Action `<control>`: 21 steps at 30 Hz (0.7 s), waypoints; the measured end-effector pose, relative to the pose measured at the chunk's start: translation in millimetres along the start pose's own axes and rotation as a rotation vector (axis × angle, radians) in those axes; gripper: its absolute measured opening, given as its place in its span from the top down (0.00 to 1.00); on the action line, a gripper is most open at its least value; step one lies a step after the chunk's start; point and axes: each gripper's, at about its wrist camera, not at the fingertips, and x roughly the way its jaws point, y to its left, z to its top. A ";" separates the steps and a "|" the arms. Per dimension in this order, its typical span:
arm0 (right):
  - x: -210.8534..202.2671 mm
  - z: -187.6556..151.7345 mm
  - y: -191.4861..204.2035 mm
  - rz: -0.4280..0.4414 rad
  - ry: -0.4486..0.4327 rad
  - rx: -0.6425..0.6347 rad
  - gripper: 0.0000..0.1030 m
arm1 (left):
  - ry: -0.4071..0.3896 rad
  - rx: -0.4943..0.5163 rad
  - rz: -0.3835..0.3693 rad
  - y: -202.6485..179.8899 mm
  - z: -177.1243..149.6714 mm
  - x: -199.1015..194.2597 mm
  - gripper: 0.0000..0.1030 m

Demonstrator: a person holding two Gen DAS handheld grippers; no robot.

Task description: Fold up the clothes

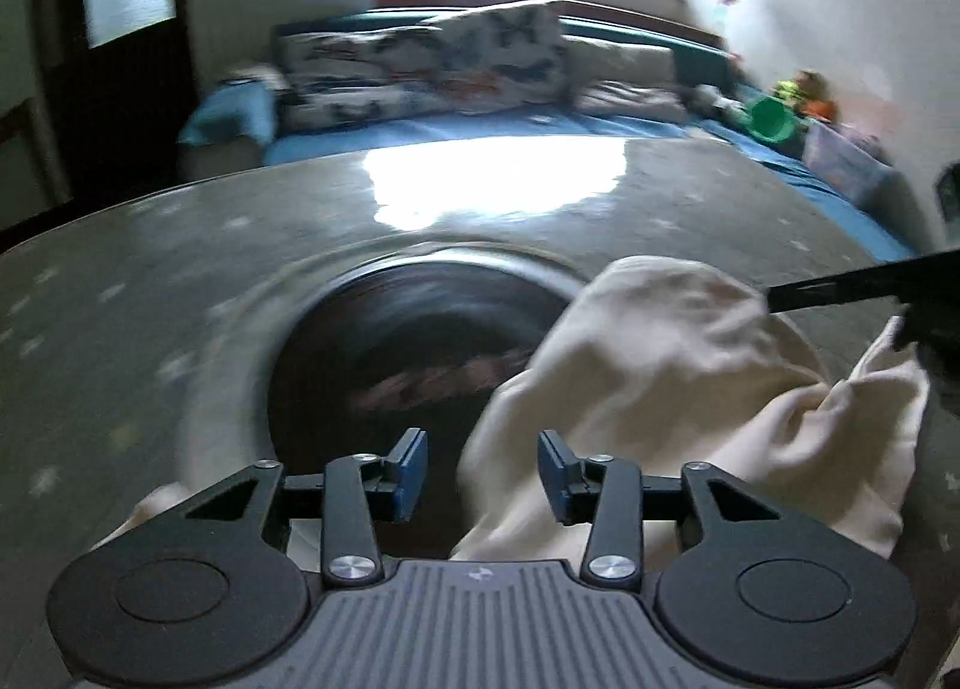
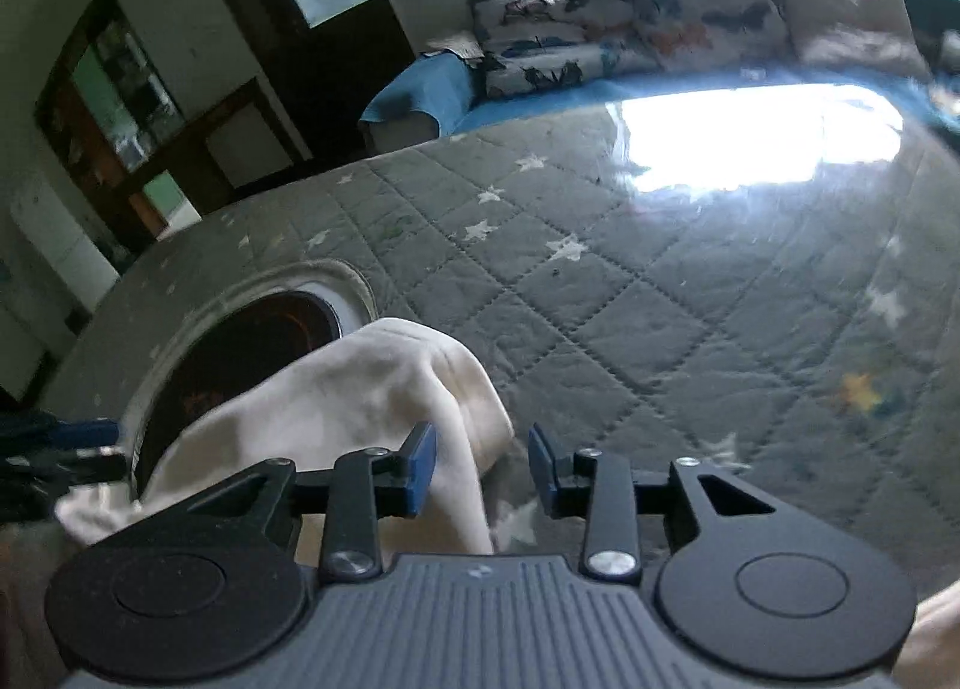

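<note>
On the quilted table (image 2: 600, 293) a cream cloth (image 1: 660, 365) lies bunched, seemingly unfolded through the blur; left gripper (image 1: 483, 470) and right gripper (image 2: 483, 470) gape, gripping nothing.

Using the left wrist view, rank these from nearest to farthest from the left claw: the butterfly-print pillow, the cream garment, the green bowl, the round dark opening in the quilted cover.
From the left claw:
1. Cream garment, just ahead, to the right.
2. Round dark opening, just ahead, centre; nearly level with the garment.
3. Butterfly-print pillow, on the bed beyond, centre-left.
4. Green bowl, far right; too close to the pillow to call.
</note>
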 end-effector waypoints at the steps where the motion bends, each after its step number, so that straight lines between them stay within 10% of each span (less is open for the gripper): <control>1: 3.4 0.6 -2.4 0.016 0.009 0.023 0.67 | -0.001 0.015 -0.007 -3.2 3.7 9.6 0.51; 10: 16.3 7.4 0.8 0.055 0.004 0.030 0.89 | 0.047 0.072 -0.047 -24.2 19.6 69.1 0.51; 18: -27.0 11.1 55.4 0.107 -0.181 -0.242 0.90 | 0.033 0.073 -0.035 -21.7 15.7 73.1 0.51; 21: -37.4 -10.1 84.6 0.111 -0.182 -0.428 0.90 | 0.015 0.104 -0.026 -23.3 12.9 69.9 0.74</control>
